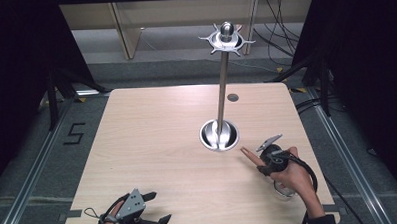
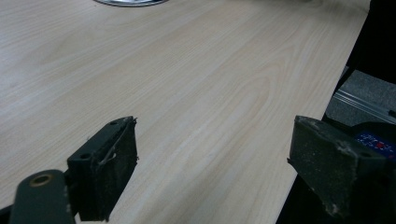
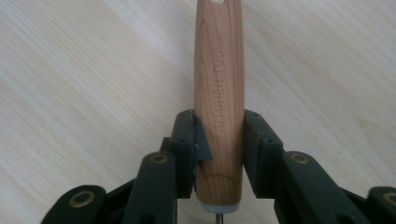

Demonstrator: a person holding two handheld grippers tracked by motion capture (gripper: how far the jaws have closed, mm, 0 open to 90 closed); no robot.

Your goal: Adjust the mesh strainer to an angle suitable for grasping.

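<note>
A wooden utensil handle point(image 3: 218, 70) with stamped lettering points away from the camera, and my right gripper point(image 3: 219, 140) is shut on its lower part. A grey collar and thin metal shaft leave the handle's near end. From above, that handle's tip point(image 1: 249, 154) sticks out toward the left of my right gripper point(image 1: 265, 157), over the table's right front. A metal stand with a round base point(image 1: 219, 135), a tall pole point(image 1: 221, 86) and a ring of hooks at the top point(image 1: 227, 38) rises just beyond it. My left gripper point(image 1: 159, 207) point(image 2: 212, 163) is open and holds nothing.
The light wooden table point(image 1: 152, 143) has a small grey round cap point(image 1: 232, 97) near its far edge. The stand's base rim point(image 2: 130, 2) shows ahead of the left gripper, and the table's edge runs close on that gripper's right. Cables lie on the floor behind.
</note>
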